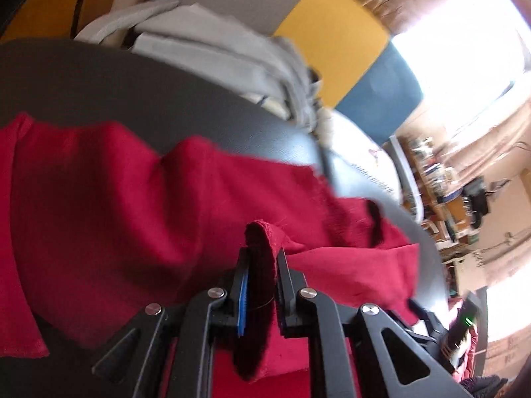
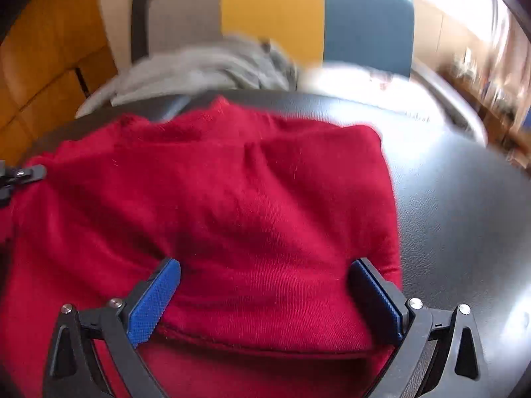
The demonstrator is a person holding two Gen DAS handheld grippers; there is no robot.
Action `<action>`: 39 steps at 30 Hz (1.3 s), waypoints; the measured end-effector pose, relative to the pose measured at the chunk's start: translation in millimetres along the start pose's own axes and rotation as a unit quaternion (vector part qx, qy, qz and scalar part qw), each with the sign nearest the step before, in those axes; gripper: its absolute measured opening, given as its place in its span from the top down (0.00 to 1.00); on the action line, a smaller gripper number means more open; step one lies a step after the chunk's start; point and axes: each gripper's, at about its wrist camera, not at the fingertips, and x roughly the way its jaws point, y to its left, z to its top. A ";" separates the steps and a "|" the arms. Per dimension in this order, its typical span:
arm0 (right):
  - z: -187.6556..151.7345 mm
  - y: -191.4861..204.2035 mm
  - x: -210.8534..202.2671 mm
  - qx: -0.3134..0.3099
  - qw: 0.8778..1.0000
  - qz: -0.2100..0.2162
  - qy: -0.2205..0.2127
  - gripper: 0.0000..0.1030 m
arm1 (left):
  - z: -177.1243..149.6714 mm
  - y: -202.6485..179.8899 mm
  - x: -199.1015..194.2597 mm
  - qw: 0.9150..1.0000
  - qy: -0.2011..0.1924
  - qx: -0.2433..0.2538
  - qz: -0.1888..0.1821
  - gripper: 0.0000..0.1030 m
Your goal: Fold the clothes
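Left hand-held gripper [image 1: 262,265] pinches the red garment [image 1: 116,192]; right hand-held gripper [image 2: 265,285] straddles it, wide.

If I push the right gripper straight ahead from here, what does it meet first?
The red garment. The right gripper is open, with the cloth bunched between its fingers, so it would plough into that fabric at once. The grey clothes lie well beyond, though depth is unclear.

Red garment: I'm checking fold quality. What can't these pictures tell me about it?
- Left wrist view: the red garment runs off the left and bottom edges; the left gripper covers the pinched fold.
- Right wrist view: the right gripper frame hides its near hem; motion blur softens the grey clothes behind.
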 end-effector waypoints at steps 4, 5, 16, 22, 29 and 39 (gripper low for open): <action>-3.8 -5.0 -0.8 0.004 1.000 0.000 0.001 0.00 | 4.2 8.6 6.1 0.999 0.005 -0.029 0.016 0.86; -4.2 -6.0 -0.8 0.004 1.000 0.000 0.001 0.00 | 5.5 6.9 0.7 0.999 -0.004 -0.036 0.028 0.86; 30.3 12.0 -6.1 -0.005 0.999 0.038 -0.011 0.00 | -27.3 -51.8 -18.8 0.994 -0.050 0.095 -0.013 0.80; 61.9 -1.5 42.1 -0.007 1.000 0.014 0.009 0.00 | -69.3 -57.2 14.0 0.982 -0.068 0.175 0.030 0.81; 73.0 -15.6 50.5 0.021 1.000 0.014 -0.012 0.00 | -60.7 -49.7 18.9 0.987 -0.077 0.141 0.009 0.81; 49.1 -8.7 -5.7 0.012 0.998 0.055 -0.012 0.00 | -83.9 -58.7 -13.5 0.984 -0.094 0.143 0.059 0.77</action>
